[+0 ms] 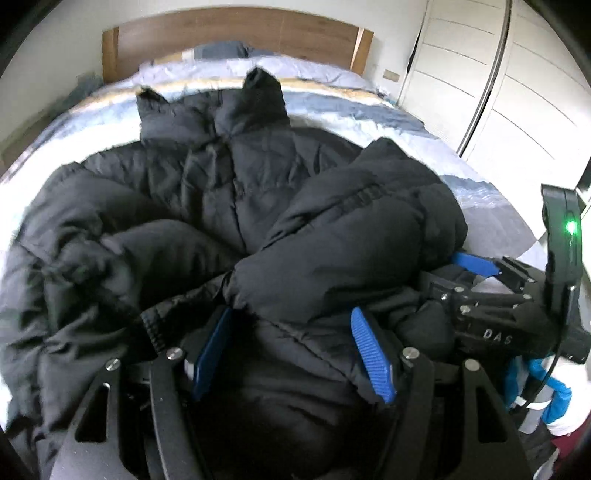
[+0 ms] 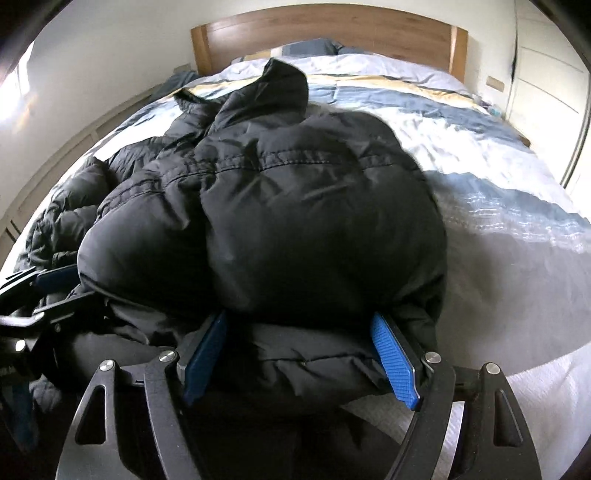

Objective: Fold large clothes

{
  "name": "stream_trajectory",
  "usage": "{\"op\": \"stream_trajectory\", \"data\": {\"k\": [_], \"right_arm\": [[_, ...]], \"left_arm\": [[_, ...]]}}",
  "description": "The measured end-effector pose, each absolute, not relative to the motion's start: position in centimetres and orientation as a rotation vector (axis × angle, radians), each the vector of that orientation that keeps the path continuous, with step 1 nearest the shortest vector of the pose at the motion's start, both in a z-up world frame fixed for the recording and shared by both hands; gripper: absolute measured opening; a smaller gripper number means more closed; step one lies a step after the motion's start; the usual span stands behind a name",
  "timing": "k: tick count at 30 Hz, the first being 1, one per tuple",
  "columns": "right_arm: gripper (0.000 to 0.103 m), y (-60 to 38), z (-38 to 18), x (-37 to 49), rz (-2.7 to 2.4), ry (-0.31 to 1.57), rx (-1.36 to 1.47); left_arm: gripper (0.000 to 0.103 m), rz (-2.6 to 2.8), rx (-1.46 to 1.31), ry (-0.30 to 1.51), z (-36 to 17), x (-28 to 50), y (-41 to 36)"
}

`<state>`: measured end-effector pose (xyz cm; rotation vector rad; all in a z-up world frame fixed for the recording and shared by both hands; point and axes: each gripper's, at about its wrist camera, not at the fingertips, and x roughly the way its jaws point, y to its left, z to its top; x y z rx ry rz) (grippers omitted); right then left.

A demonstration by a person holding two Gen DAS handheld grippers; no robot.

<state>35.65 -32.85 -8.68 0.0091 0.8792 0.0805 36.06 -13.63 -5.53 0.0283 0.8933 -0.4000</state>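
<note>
A: How many things were there, counted?

B: One black puffer jacket [image 1: 207,192] on one bed [image 1: 369,110], and two tools.

A: Which way did the jacket run?

B: Its long axis ran toward the wooden headboard [image 1: 236,33], hood end nearest it, hem nearest the cameras.

A: And the tools?

B: The left tool [image 1: 295,354] stood fairly wide, its blue pads pressed on a thick fold at the hem. The right tool [image 2: 299,358], beside it, likewise clamped a bulky fold.

A bed [image 2: 480,155] with blue, white and yellow striped bedding, a wooden headboard [image 2: 332,27], white walls and a white wardrobe [image 1: 480,74]
</note>
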Motion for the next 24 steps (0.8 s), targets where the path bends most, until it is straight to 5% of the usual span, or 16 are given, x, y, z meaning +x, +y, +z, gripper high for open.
{"op": "stream_trajectory", "data": {"k": [24], "right_arm": [[0.077,-29.1,-2.0,22.8,0.087,0.838,0.019]], "left_arm": [[0.065,-0.263,0.054,0.747,3.4,23.1,-6.7]]}}
